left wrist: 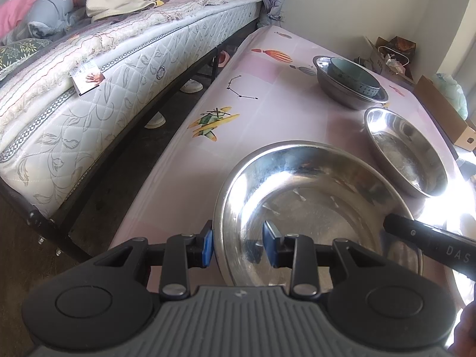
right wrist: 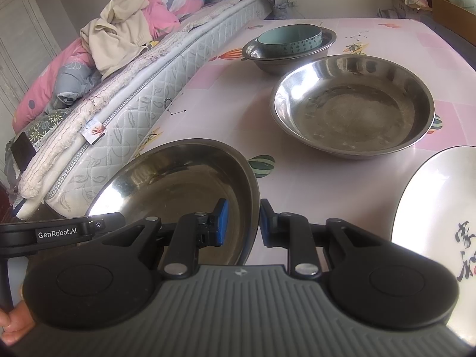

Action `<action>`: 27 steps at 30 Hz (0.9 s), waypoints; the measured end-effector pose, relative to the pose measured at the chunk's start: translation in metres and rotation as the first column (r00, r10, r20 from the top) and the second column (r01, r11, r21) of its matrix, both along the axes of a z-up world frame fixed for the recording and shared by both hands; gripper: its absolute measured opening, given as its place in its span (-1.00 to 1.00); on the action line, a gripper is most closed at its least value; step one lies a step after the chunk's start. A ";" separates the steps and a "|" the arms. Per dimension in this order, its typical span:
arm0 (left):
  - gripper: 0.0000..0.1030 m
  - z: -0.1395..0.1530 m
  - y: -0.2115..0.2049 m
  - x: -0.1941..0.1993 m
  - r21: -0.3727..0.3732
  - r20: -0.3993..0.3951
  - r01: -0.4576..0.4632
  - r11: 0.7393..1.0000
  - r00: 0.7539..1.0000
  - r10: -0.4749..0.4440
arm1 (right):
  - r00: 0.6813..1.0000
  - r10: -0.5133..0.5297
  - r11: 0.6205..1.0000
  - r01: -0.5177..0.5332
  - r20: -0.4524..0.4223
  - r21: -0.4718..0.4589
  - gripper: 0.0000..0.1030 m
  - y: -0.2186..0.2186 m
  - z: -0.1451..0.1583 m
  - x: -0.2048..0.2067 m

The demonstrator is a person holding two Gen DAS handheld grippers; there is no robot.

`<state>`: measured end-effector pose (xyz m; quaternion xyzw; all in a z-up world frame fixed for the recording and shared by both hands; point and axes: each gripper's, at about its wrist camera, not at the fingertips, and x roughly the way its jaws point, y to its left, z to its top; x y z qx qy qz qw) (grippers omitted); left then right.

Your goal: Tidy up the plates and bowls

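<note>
A large steel dish (left wrist: 312,208) lies on the pink table, near its front left edge. My left gripper (left wrist: 238,245) straddles its left rim, one blue pad outside and one inside, jaws apart. My right gripper (right wrist: 242,223) straddles the same dish's (right wrist: 184,190) right rim, jaws also apart. A second steel dish (right wrist: 354,107) sits further back; it also shows in the left wrist view (left wrist: 407,151). A teal bowl (right wrist: 290,37) rests inside a steel bowl (right wrist: 267,59) at the far side. A white plate with black writing (right wrist: 437,220) lies at the right.
A bed with a quilted mattress (left wrist: 104,89) and piled bedding runs close along the table's left side. Shoes (left wrist: 190,84) sit on the floor under it. Cardboard boxes and bags (left wrist: 392,56) stand beyond the table's far right corner.
</note>
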<state>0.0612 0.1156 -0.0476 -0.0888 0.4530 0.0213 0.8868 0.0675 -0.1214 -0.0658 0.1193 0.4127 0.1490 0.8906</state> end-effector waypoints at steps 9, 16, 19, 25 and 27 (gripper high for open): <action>-0.34 0.002 -0.002 -0.001 0.002 0.010 0.004 1.000 1.000 -0.004 | 1.000 -0.007 1.000 0.007 0.008 0.006 -0.58 -0.003 0.002 -0.002; -0.34 0.004 -0.004 -0.001 0.003 0.019 0.008 1.000 1.000 -0.008 | 1.000 -0.013 1.000 0.013 0.019 0.011 -0.57 -0.005 0.005 -0.005; -0.34 0.006 -0.006 -0.001 0.006 0.024 0.012 1.000 1.000 -0.012 | 1.000 -0.017 1.000 0.017 0.025 0.015 -0.57 -0.006 0.007 -0.006; -0.34 0.011 -0.010 0.000 0.009 0.035 0.020 1.000 0.999 -0.021 | 0.999 -0.028 0.999 0.027 0.030 0.023 -0.57 -0.011 0.008 -0.008; -0.34 0.012 -0.012 0.000 0.011 0.038 0.025 1.000 0.999 -0.025 | 0.999 -0.032 0.999 0.032 0.034 0.026 -0.57 -0.013 0.009 -0.008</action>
